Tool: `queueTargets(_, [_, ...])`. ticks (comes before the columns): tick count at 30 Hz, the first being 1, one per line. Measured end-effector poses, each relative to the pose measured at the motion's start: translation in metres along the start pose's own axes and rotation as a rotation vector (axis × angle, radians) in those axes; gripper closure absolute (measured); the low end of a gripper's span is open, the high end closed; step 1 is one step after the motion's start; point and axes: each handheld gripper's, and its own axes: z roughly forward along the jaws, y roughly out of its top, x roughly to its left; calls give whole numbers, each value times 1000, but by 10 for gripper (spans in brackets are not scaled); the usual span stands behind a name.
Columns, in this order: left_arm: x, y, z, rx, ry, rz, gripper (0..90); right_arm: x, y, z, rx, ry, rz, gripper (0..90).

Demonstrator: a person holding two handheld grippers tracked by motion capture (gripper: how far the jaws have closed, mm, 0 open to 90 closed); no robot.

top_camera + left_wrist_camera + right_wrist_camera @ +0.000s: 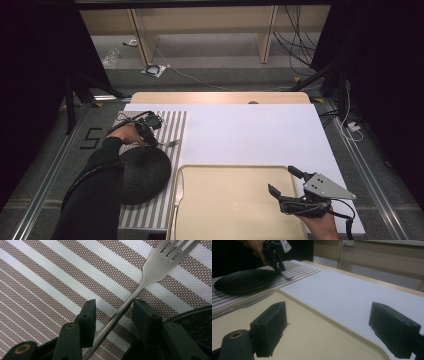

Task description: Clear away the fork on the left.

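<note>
Table (250,130): white sheet, spread ahead of both your claws.
Tray (235,200): beige, under your right claw (284,182), which hovers wide and holds nothing.
Plate (142,172): black, on the striped mat (172,125), just beside your left claw (148,142).
Fork (140,287): flat on the mat, handle between your left claw's half-closed jaws, one pad touching; grip uncertain.
Progress: you look early on; fork reached, not lifted. Clamping and moving remain.

The fork (140,287) lies on the striped mat (172,125), beside the plate (145,175), left of the tray (235,200).
</note>
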Motion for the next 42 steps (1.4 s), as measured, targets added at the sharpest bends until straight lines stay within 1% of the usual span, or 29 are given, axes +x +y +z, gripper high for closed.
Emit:
queueTargets(3, [0, -1, 0, -4, -3, -3, 548, 0, 0, 0, 0, 0, 0, 158])
queueTargets(7, [0, -1, 3, 4, 8, 2, 558, 0, 0, 0, -1, 0, -3, 158])
queueTargets(15, [1, -2, 4, 4, -3, -3, 582, 0, 0, 0, 0, 0, -5, 158])
queueTargets(18, [1, -1, 4, 7, -15, -4, 609, 0, 0, 0, 2, -1, -3, 158])
queueTargets(22, [0, -1, 4, 11, -19, -10, 644, 0, 0, 0, 2, 0, -3, 158])
queueTargets(25, [-1, -1, 4, 12, -20, -6, 666, 0, 0, 1, 0, -1, -5, 158])
queueTargets(29, [-2, 1, 4, 23, -30, -3, 710, 0, 0, 1, 1, -1, -4, 158])
queueTargets(34, [-2, 1, 4, 20, -38, -4, 742, 0, 0, 1, 2, -1, -4, 158])
queueTargets(36, [-3, 1, 4, 22, -42, -1, 760, 0, 0, 1, 2, -1, -4, 159])
queueTargets(38, [-3, 1, 4, 26, -44, 11, 776, 0, 0, 1, 3, -2, -4, 159])
queueTargets(42, [-4, 2, 4, 28, -48, 12, 802, 0, 0, 1, 3, -1, -4, 159])
